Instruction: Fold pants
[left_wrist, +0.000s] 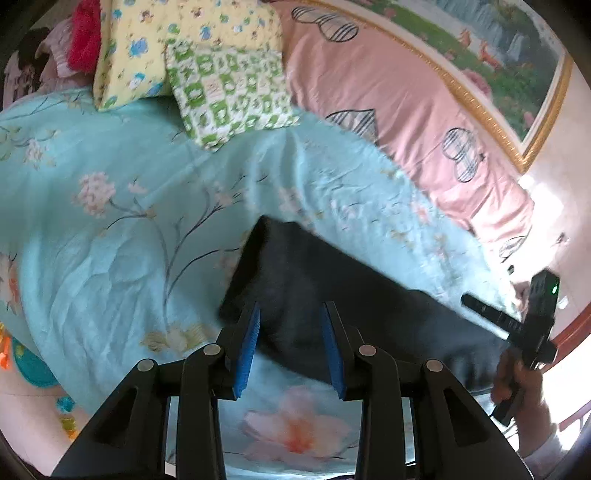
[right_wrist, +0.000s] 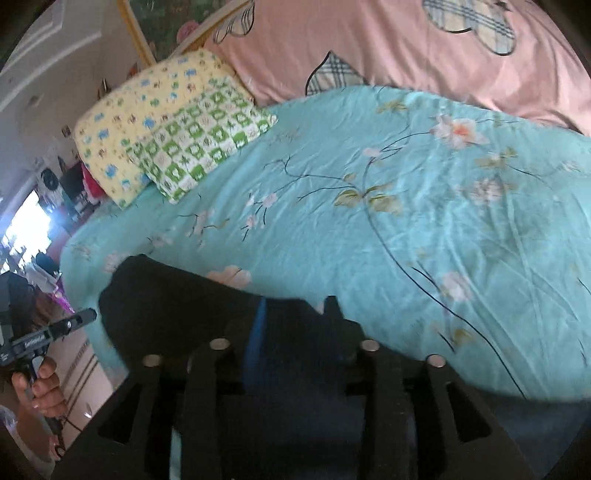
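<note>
Dark pants are lying on the teal flowery bedspread, lower middle of the left wrist view, and they look already doubled over w/ a squared-off edge pointing up-left toward the pillows.

Left gripper is wide open, blue pads apart, nothing in it, hovering just over the near edge of the fabric.

Right gripper is harder to read. In the right wrist view the cloth is bunched up right at the fingers, and it's blurry and dark on dark, so can't tell if it's pinched or not tbh.

What could go wrong imo: if only one layer gets caught, the fold peels open on the lift. Also the bedspread is soft and wrinkly, so a low grab could snag it along w/ the pants.
</note>
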